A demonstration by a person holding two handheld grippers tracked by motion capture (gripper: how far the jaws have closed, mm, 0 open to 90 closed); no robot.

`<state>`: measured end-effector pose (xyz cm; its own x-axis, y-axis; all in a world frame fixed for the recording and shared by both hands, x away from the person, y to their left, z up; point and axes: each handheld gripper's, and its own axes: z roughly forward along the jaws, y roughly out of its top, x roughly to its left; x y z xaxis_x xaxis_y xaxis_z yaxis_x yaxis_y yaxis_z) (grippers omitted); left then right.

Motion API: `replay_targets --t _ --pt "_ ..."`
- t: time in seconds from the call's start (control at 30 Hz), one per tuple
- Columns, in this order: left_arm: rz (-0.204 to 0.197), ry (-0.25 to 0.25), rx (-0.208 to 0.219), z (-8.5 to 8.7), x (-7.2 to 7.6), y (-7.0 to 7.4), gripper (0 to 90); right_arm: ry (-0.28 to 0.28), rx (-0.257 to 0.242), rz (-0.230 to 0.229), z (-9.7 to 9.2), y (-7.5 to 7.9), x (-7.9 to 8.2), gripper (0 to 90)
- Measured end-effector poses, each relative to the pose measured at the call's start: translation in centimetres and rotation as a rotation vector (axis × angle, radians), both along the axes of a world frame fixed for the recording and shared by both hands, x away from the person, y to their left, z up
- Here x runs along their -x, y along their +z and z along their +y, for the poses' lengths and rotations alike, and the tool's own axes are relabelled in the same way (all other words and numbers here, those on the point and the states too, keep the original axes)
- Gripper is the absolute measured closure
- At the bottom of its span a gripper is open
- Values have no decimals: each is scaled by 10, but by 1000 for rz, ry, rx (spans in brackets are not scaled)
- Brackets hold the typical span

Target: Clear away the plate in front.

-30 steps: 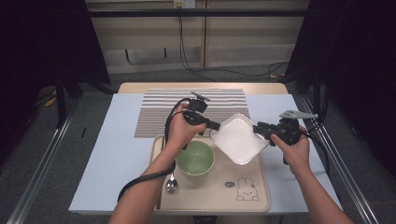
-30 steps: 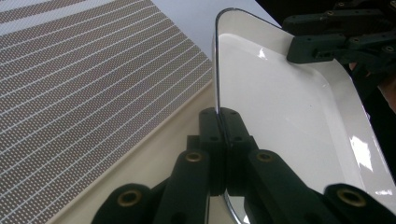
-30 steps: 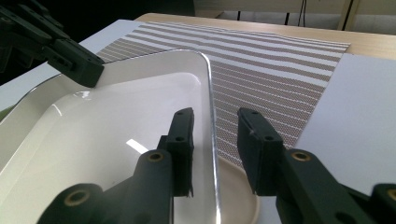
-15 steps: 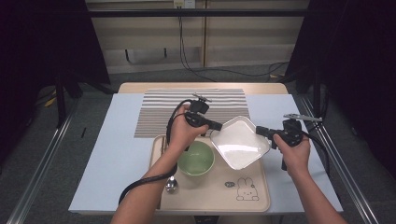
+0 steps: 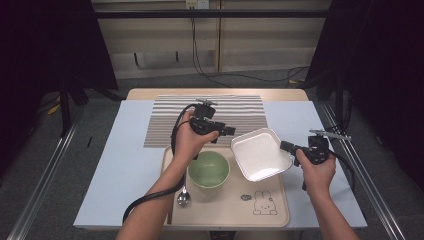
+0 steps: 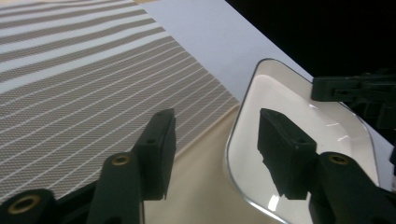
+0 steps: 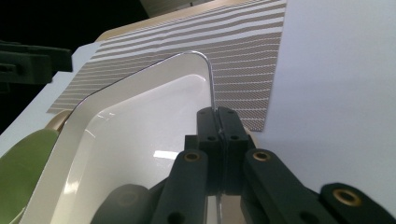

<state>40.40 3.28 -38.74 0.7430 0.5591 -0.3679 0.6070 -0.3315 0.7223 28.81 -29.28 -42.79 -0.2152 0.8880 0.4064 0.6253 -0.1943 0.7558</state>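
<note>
Right gripper [image 5: 286, 146] was clamped on the right rim of the white square plate [image 5: 259, 153], held tilted over the tray's [image 5: 225, 205] far right corner, while left gripper [image 5: 229, 131], jaws just opened, stood apart at the plate's left edge, gripping nothing.

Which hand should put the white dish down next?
Right. The right gripper is clamped on the rim of the square white dish; the left gripper has just been opening, clear of it.

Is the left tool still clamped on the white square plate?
No, it is open. The left tool has just been opening; its jaws stand apart, off the white square plate's rim. The right tool pinches the rim.
</note>
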Motion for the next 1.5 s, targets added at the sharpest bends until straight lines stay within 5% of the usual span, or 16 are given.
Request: replay_targets --t 0.33,0.63,0.83,1.5 --pt "-15 74 4 19 0 -3 279 -108 47 -15 9 -6 17 898" --pt "-50 123 -47 37 3 -7 183 -140 62 -16 15 -9 21 898" --pt "-62 151 -40 50 3 -9 104 -160 69 -7 20 -12 25 897" --pt "-83 227 -41 83 7 -14 89 -242 116 11 43 -26 42 896"
